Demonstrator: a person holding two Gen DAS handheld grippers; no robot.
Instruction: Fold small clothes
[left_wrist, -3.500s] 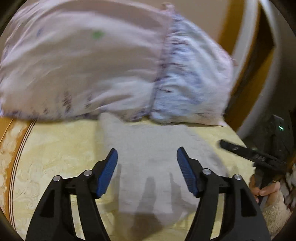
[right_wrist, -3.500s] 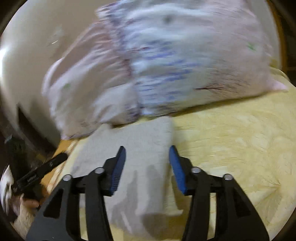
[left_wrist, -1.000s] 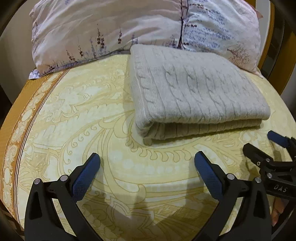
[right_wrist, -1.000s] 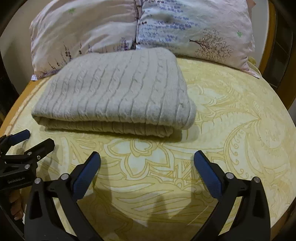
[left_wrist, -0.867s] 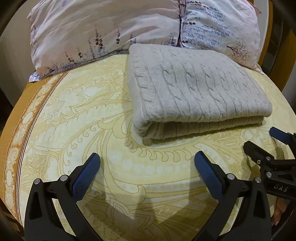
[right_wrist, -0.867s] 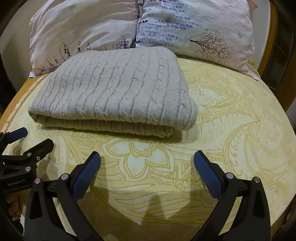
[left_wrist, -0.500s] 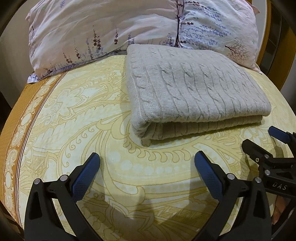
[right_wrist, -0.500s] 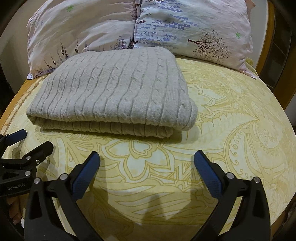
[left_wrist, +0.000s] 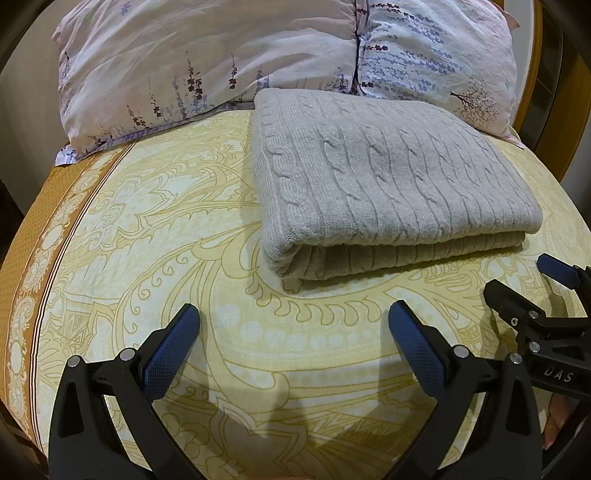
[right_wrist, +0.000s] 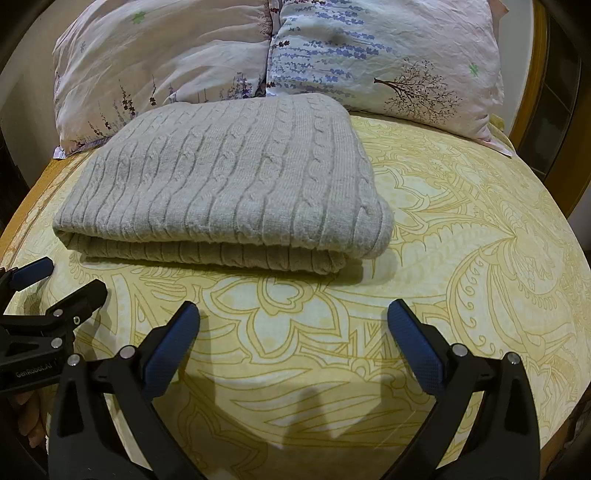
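Observation:
A grey cable-knit sweater (left_wrist: 388, 184) lies folded into a flat rectangle on the yellow patterned bedsheet (left_wrist: 166, 229), its far edge against the pillows. It also shows in the right wrist view (right_wrist: 229, 181). My left gripper (left_wrist: 293, 332) is open and empty, held back from the sweater's near left corner. My right gripper (right_wrist: 293, 332) is open and empty, held back from the sweater's near right corner. The right gripper also shows at the right edge of the left wrist view (left_wrist: 532, 295), and the left gripper at the left edge of the right wrist view (right_wrist: 55, 291).
Two floral pillows (left_wrist: 207, 62) (right_wrist: 388, 51) lie side by side at the head of the bed. A wooden bed frame (right_wrist: 532, 85) rises at the right. The sheet's brown border (left_wrist: 33, 236) runs along the bed's left edge.
Both grippers have pulled back from close over the sweater and opened wider. Over the last second the views have barely shifted and the folded sweater has stayed still.

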